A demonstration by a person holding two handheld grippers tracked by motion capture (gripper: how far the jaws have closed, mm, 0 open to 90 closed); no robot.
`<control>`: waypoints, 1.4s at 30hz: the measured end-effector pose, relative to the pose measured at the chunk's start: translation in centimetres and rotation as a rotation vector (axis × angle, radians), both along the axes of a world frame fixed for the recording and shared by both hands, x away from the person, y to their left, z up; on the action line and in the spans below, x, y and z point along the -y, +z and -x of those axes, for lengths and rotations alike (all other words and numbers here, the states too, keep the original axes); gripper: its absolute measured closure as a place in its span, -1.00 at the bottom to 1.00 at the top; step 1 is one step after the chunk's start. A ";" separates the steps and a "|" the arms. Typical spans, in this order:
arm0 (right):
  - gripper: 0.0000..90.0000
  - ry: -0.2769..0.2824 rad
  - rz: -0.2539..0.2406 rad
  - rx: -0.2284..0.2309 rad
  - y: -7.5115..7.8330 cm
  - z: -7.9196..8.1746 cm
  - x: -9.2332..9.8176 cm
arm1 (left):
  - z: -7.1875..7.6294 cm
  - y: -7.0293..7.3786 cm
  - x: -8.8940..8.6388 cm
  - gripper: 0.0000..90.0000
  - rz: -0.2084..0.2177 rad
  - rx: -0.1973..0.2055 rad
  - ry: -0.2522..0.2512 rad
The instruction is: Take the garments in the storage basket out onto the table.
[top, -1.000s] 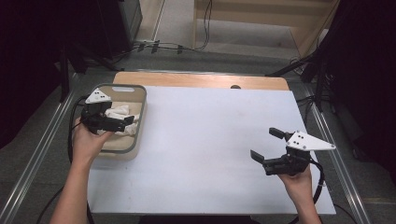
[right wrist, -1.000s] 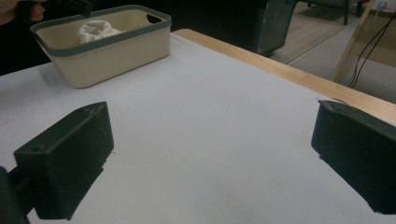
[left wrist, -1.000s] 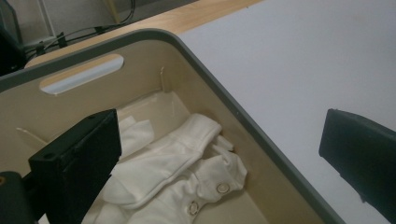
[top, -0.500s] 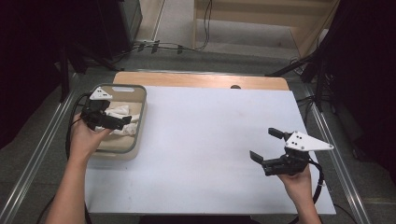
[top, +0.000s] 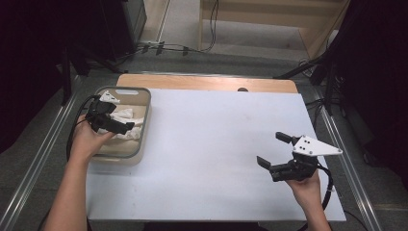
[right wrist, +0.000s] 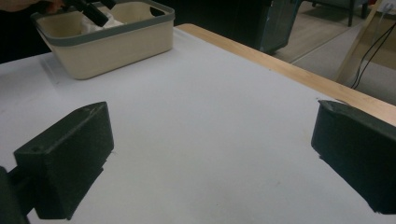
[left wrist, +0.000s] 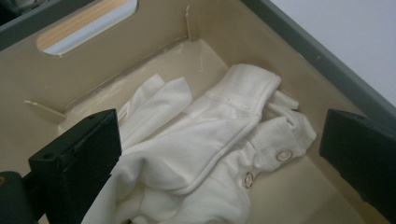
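A crumpled white garment [left wrist: 210, 140] with small snap buttons lies in a beige basket [left wrist: 140, 51] with a grey rim. The basket [top: 144, 98] stands at the table's left side, the garment [top: 129, 115] inside it. My left gripper [top: 122, 127] hangs over the basket, open, its jaws [left wrist: 219, 126] wide apart on either side of the garment and holding nothing. My right gripper [top: 273, 149] hovers low over the white table at the front right, open and empty, and its jaws [right wrist: 212, 140] frame bare tabletop.
The white tabletop [top: 216, 134] runs between the basket and the right hand, with a wooden strip [top: 207, 83] along its far edge. In the right gripper view the basket [right wrist: 116, 37] is far off at the upper left. Metal rails and cables flank the table.
The left gripper has shifted slightly over the basket and stays above the garment. The right gripper has barely moved.
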State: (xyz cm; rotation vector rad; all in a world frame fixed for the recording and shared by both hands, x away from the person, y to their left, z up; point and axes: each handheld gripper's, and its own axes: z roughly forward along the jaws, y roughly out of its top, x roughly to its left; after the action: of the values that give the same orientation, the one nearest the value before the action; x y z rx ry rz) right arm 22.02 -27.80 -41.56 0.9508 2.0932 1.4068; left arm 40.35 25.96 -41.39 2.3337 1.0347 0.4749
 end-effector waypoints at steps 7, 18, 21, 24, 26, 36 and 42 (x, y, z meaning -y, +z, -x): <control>-1.00 0.003 0.000 -0.001 0.0 0.0 0.0 | -0.8 -0.6 -0.3 -1.00 -0.041 -0.036 0.004; -1.00 0.017 -0.004 -0.003 0.0 0.0 0.0 | -2.0 -2.0 -0.4 -1.00 -0.104 -0.100 0.001; -1.00 0.018 -0.004 -0.005 0.0 0.0 0.0 | -2.2 -2.3 -0.2 -1.00 -0.133 -0.108 -0.002; -1.00 0.019 -0.004 -0.006 0.0 0.0 0.0 | -2.5 -2.5 0.0 -1.00 -0.154 -0.112 -0.008; -1.00 0.019 -0.003 -0.005 0.0 0.0 0.0 | -2.7 -2.6 0.0 -1.00 -0.157 -0.122 -0.009; -1.00 0.033 -0.015 -0.004 0.0 0.0 0.0 | -3.0 -3.5 0.1 -1.00 -0.197 -0.158 -0.008; -1.00 0.040 -0.017 -0.002 0.0 0.1 -0.2 | -3.5 -4.4 0.0 -1.00 -0.225 -0.180 0.016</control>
State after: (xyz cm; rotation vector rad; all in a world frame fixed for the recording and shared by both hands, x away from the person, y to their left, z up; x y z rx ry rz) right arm 21.95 -27.64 -41.56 0.9220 2.1166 1.4459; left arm 43.82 26.00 -45.76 2.6080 1.1340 0.4108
